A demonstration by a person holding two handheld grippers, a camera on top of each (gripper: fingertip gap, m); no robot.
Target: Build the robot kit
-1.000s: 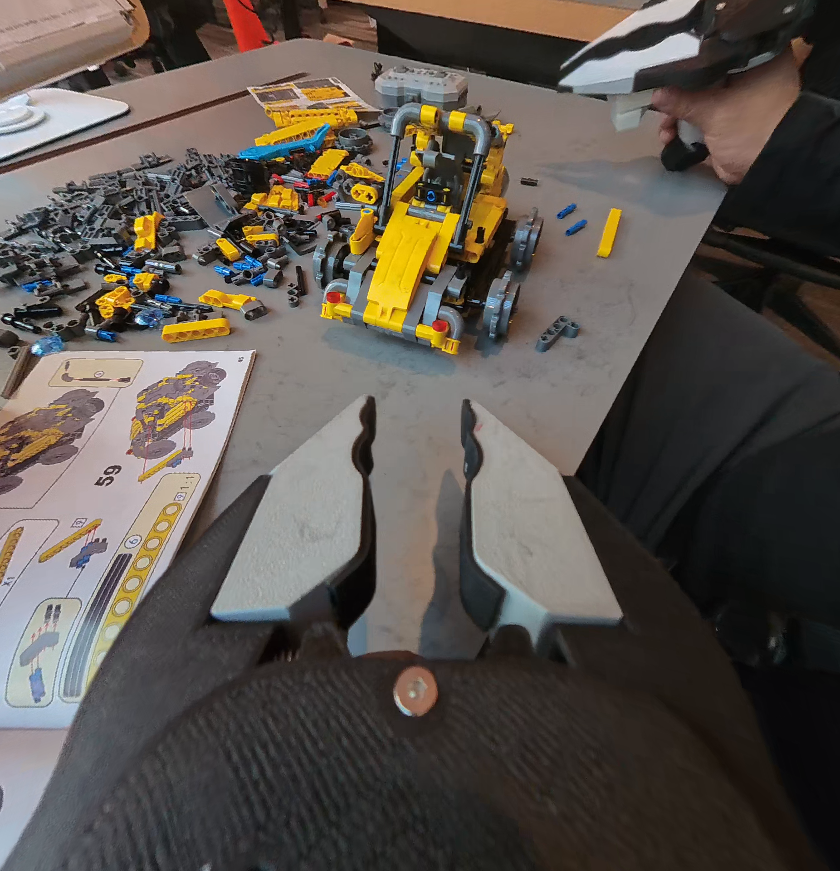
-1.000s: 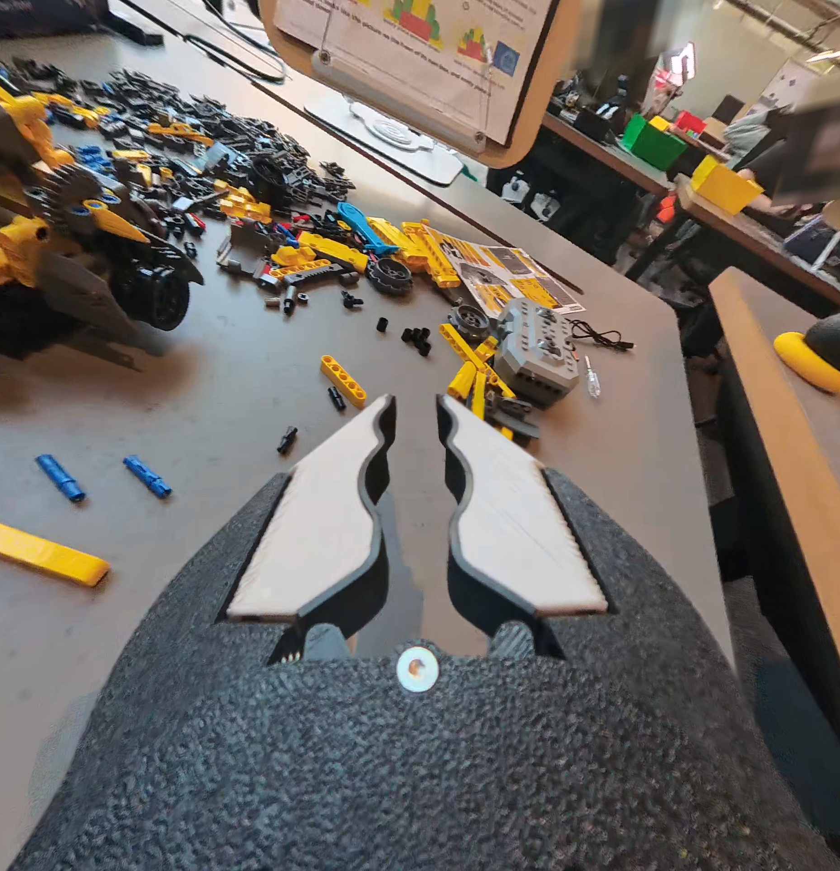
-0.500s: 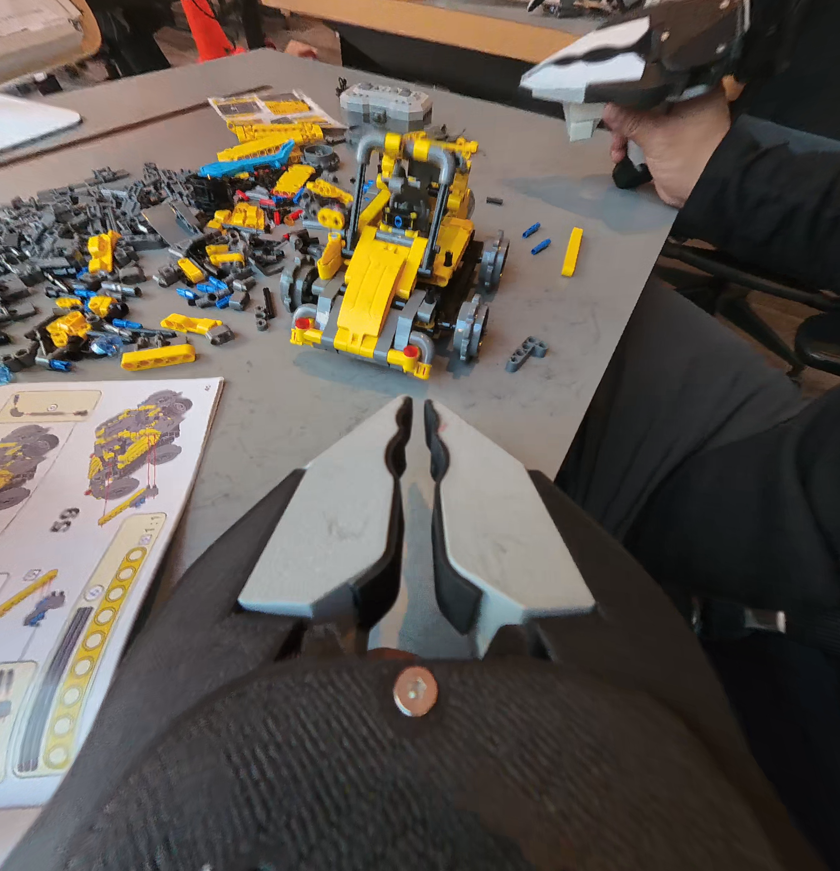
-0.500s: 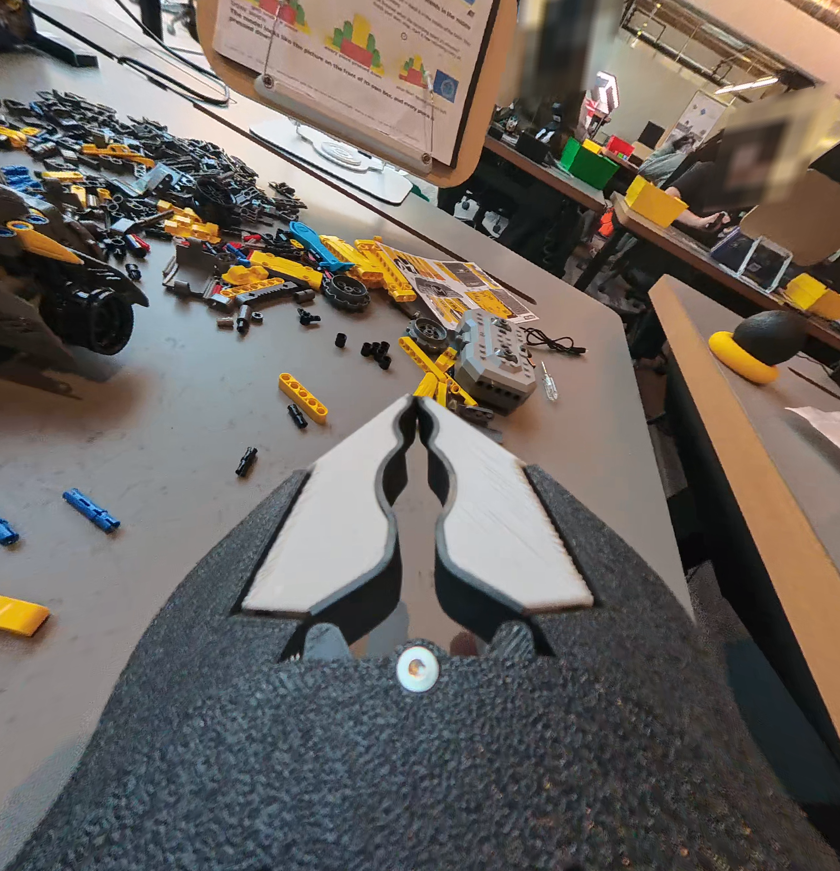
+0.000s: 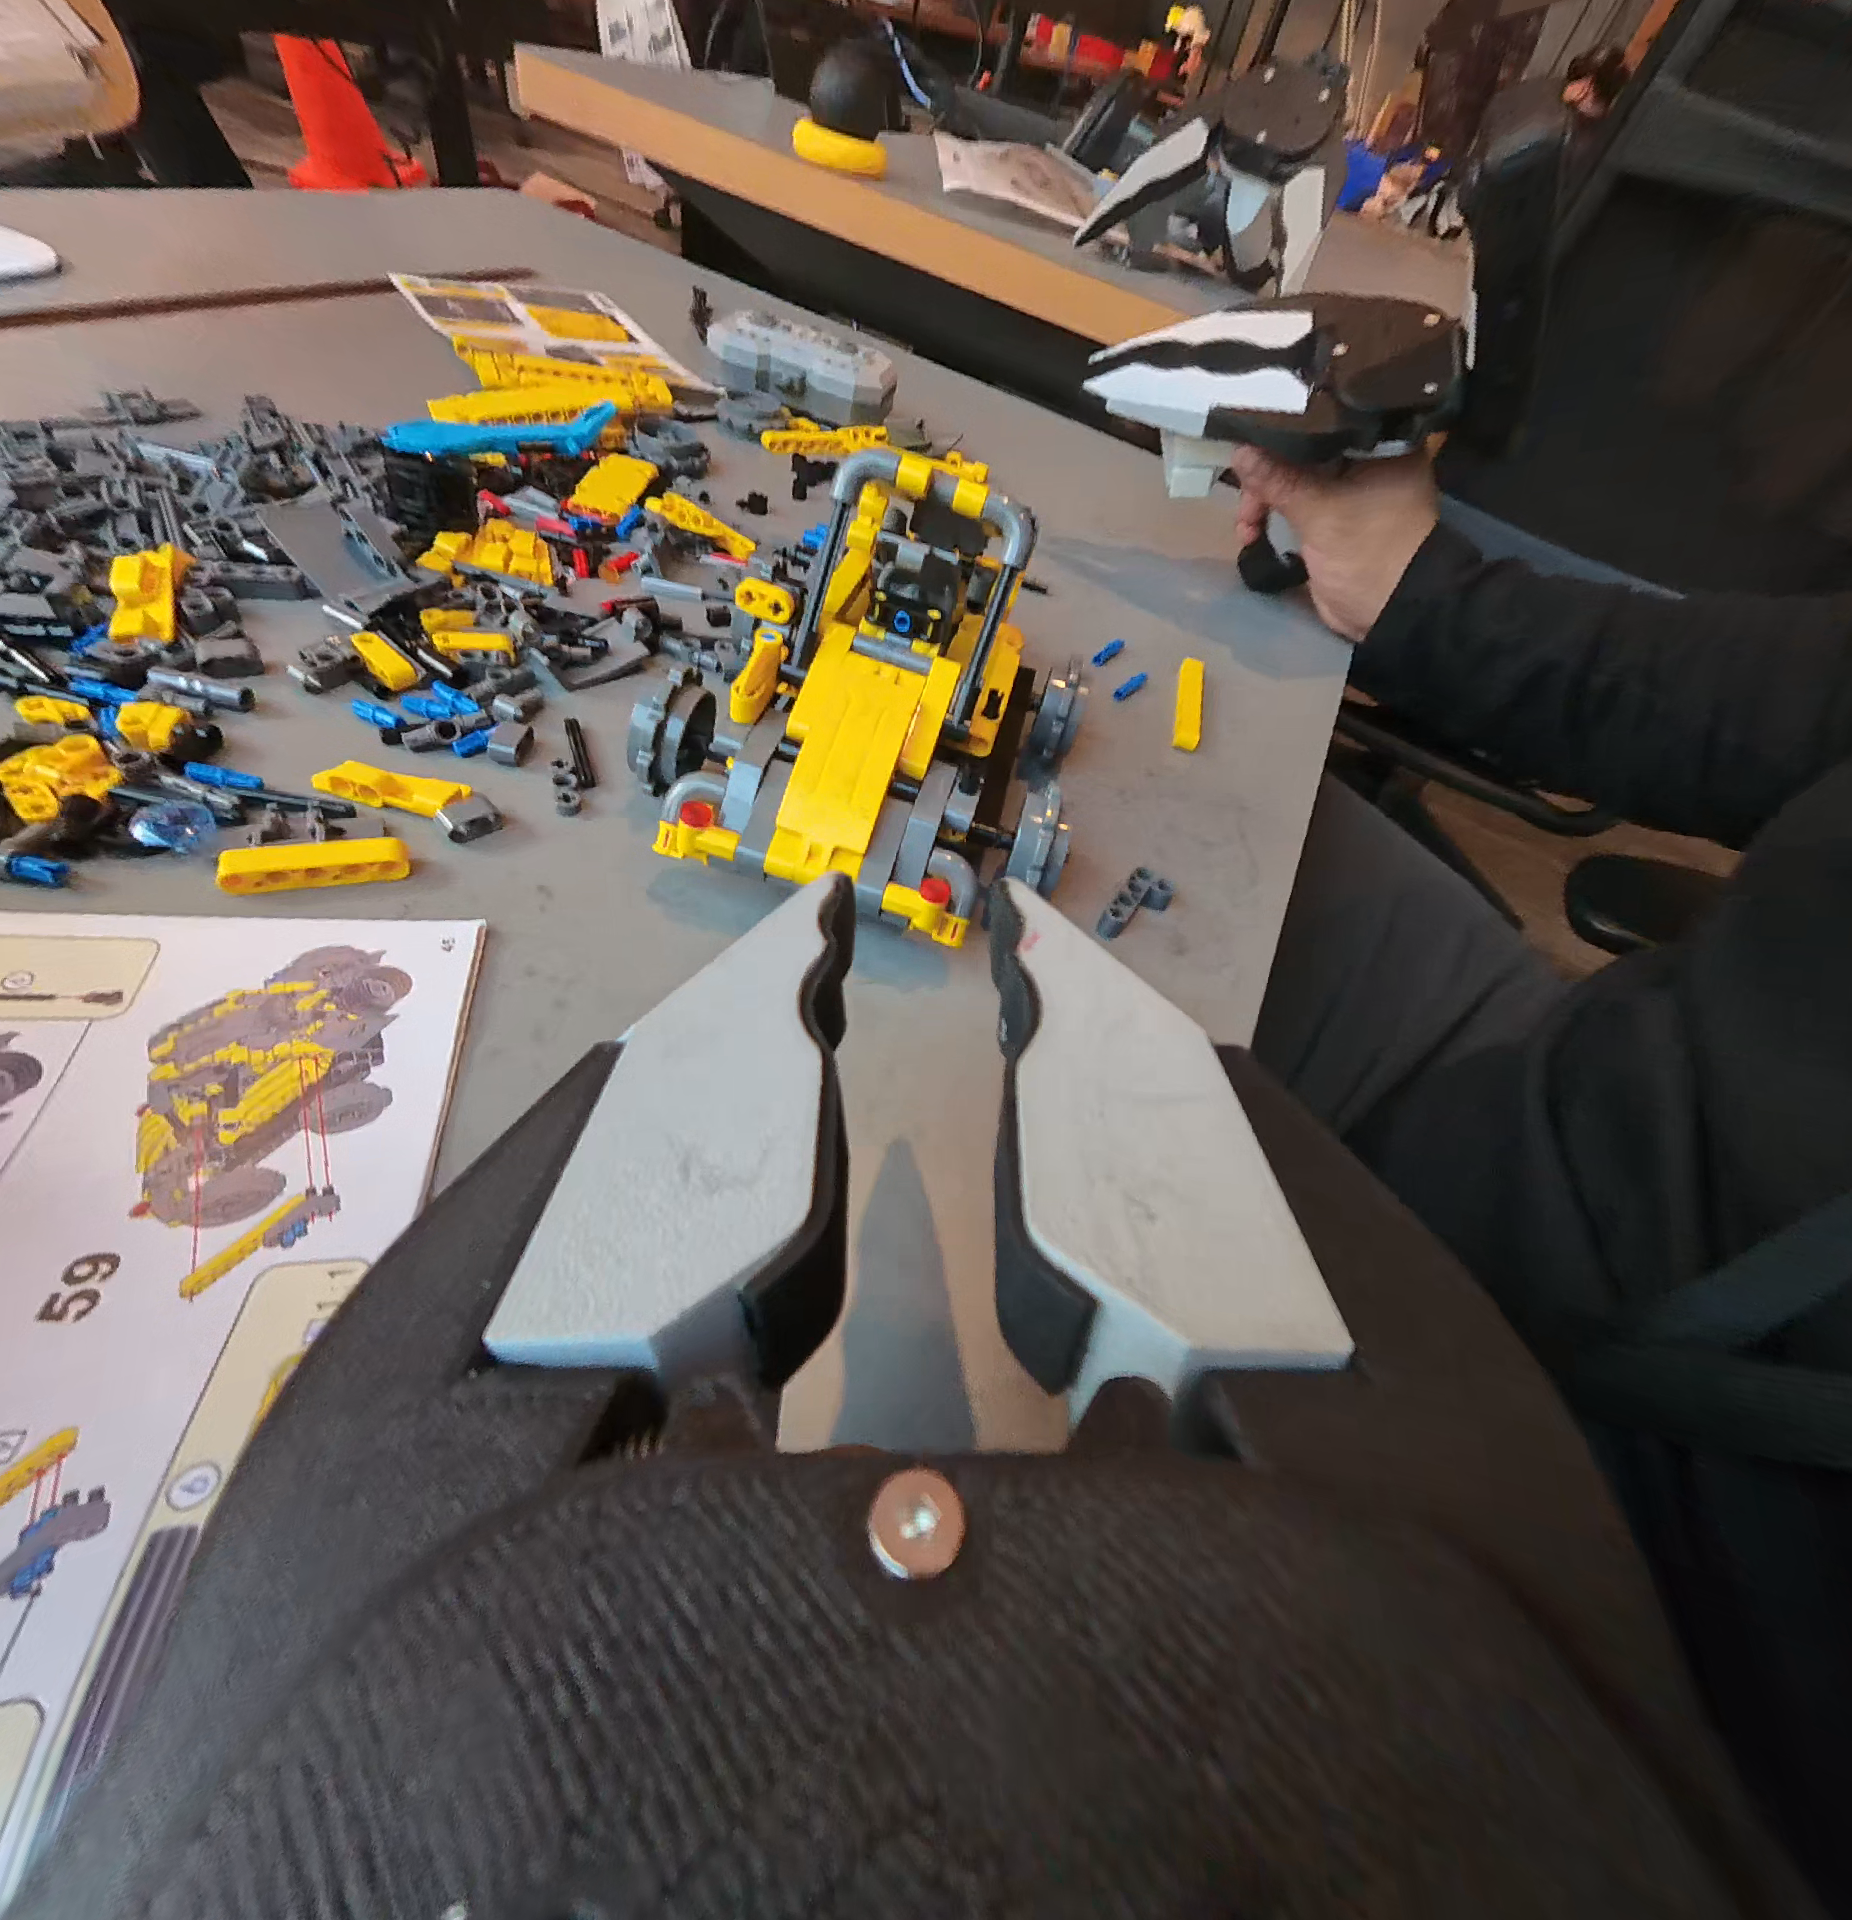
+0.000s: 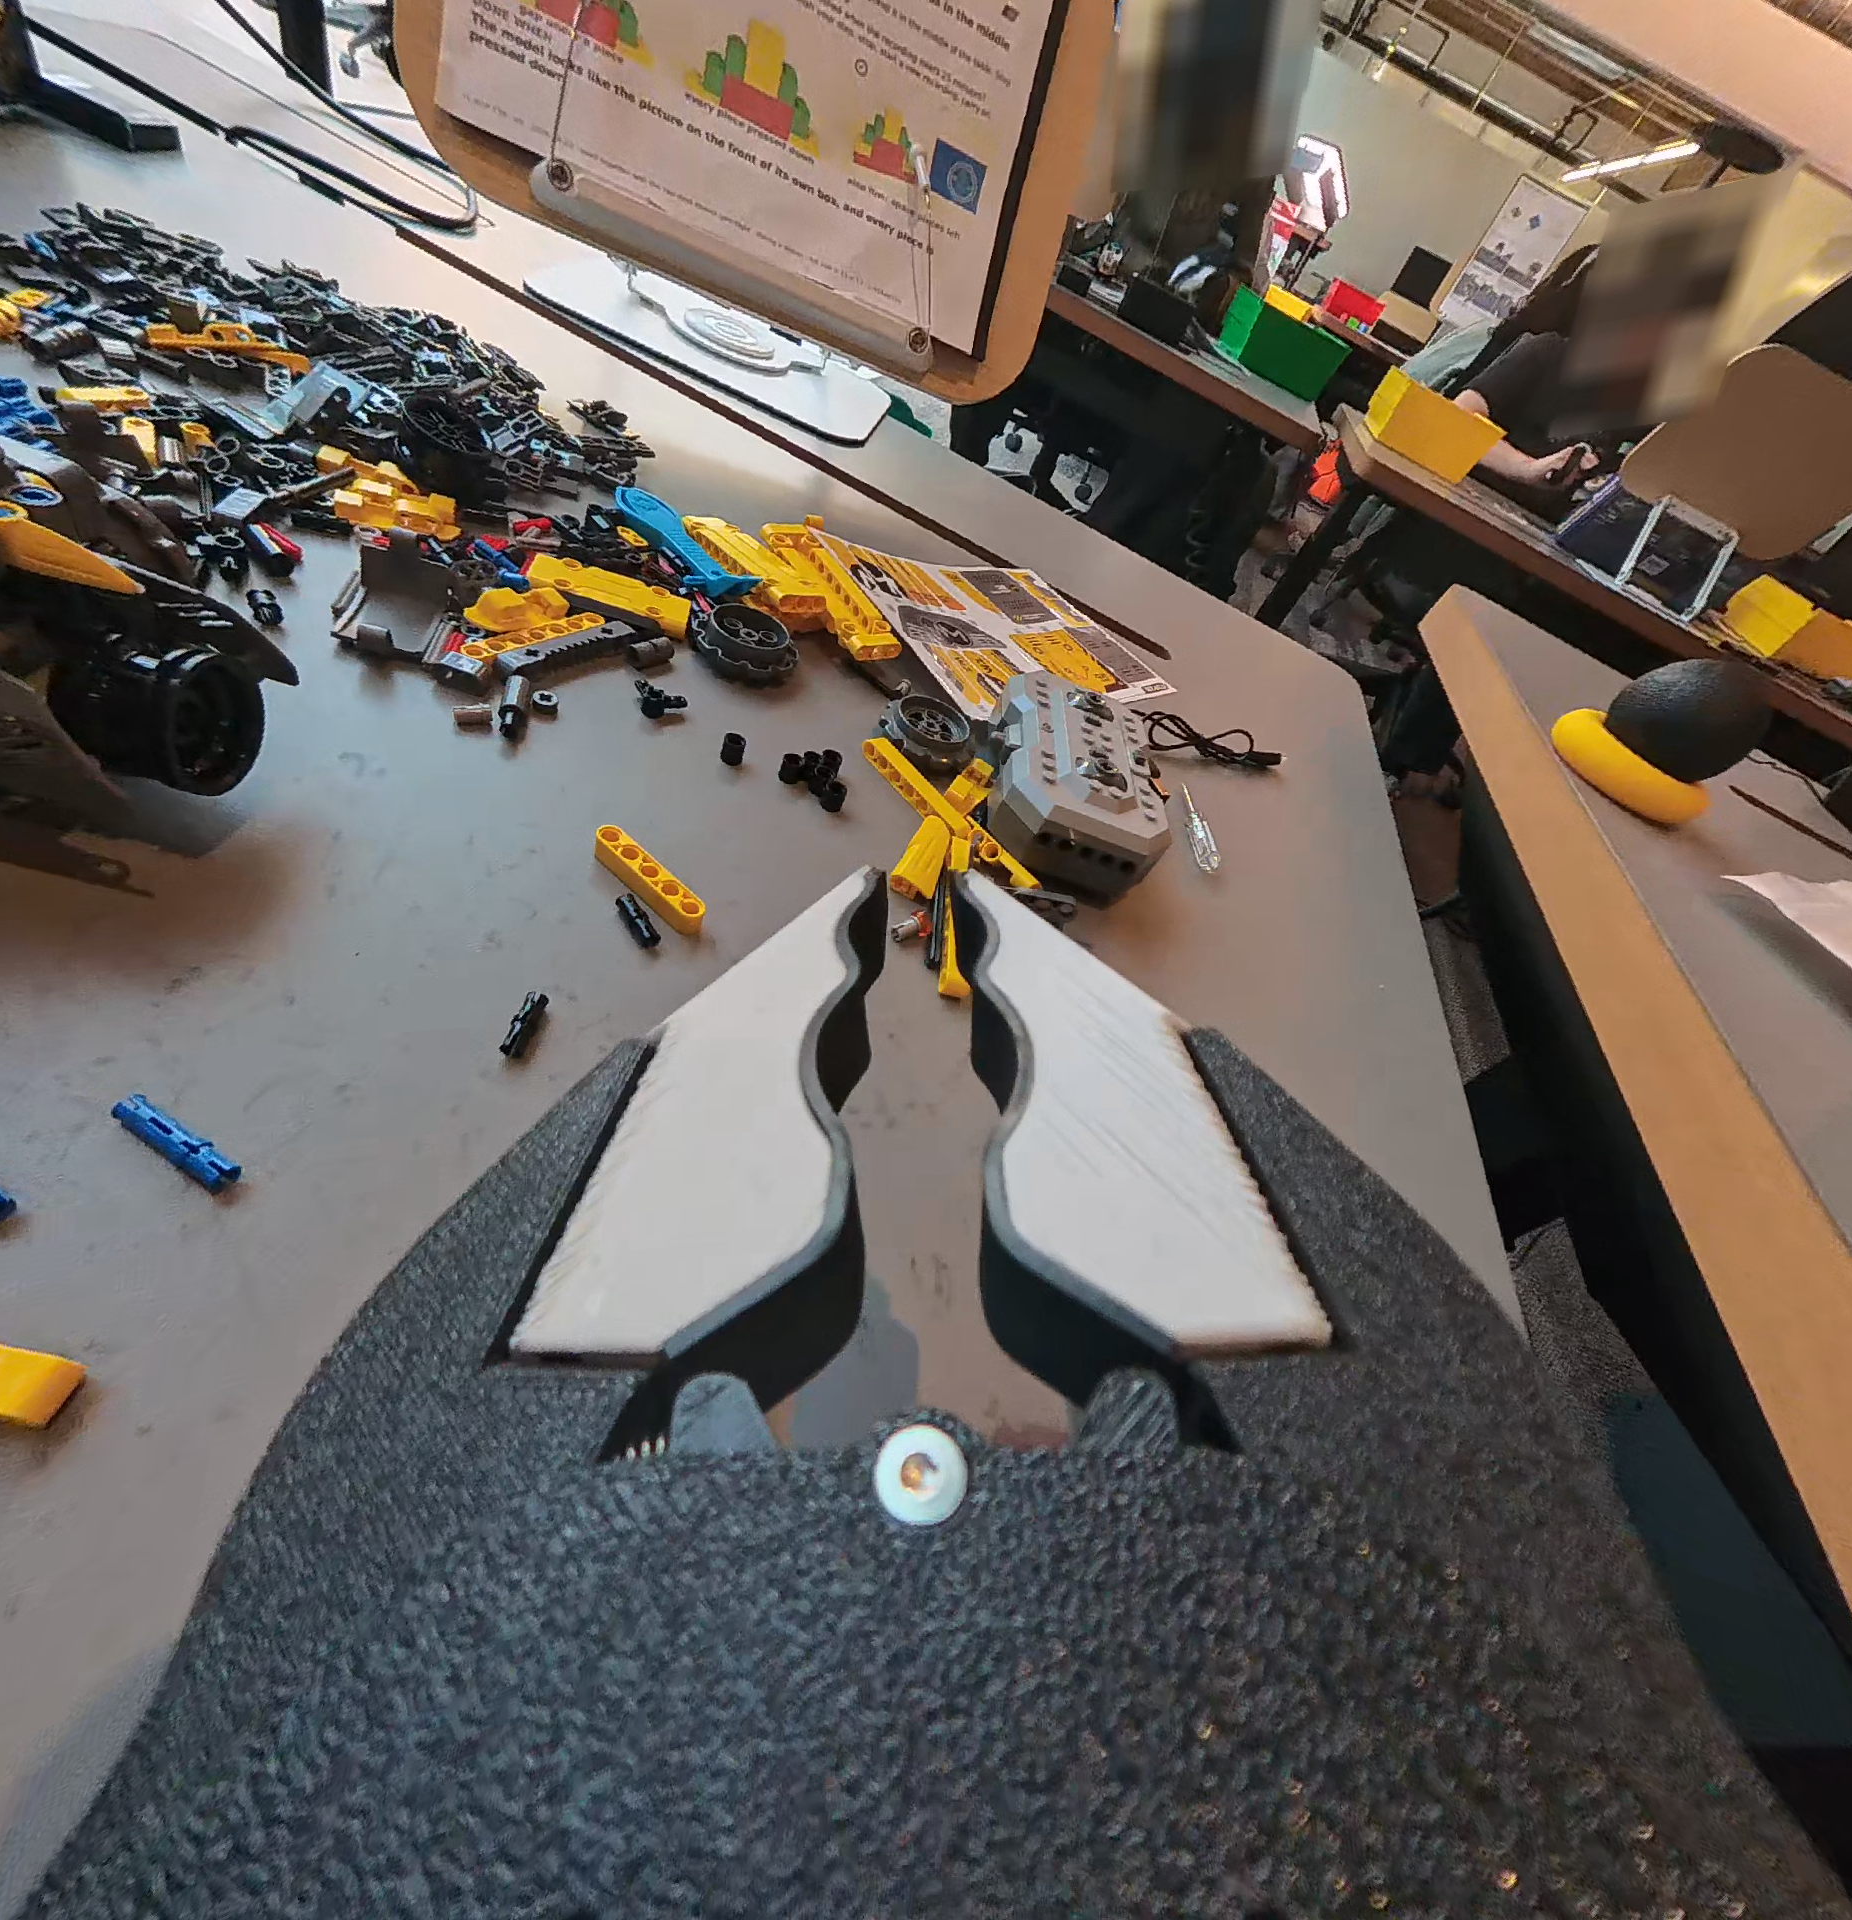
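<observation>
On the grey tabletop (image 5: 1140,831) that carries everything here, we see a white printed instruction booklet (image 5: 205,1122) lying open and flat at the near left, presumably so its drawings can be read while building. Beyond it stands the half-built yellow and grey brick vehicle (image 5: 860,707), upright on its wheel hubs with its front toward us. To its left a loose spread of grey, black, yellow and blue building pieces (image 5: 278,623) lies in one layer, which likely keeps each part easy to find. Our left gripper (image 5: 917,914) hovers just short of the vehicle's front bumper, its two fingers parted by a moderate gap and holding nothing. Our right gripper (image 6: 922,894) hangs above the table's far corner, fingers only slightly apart and empty, pointing at a grey boxy battery unit (image 6: 1083,790) and the small yellow beams (image 6: 932,842) beside it. A short yellow holed beam (image 6: 649,864) lies apart, to the left.
</observation>
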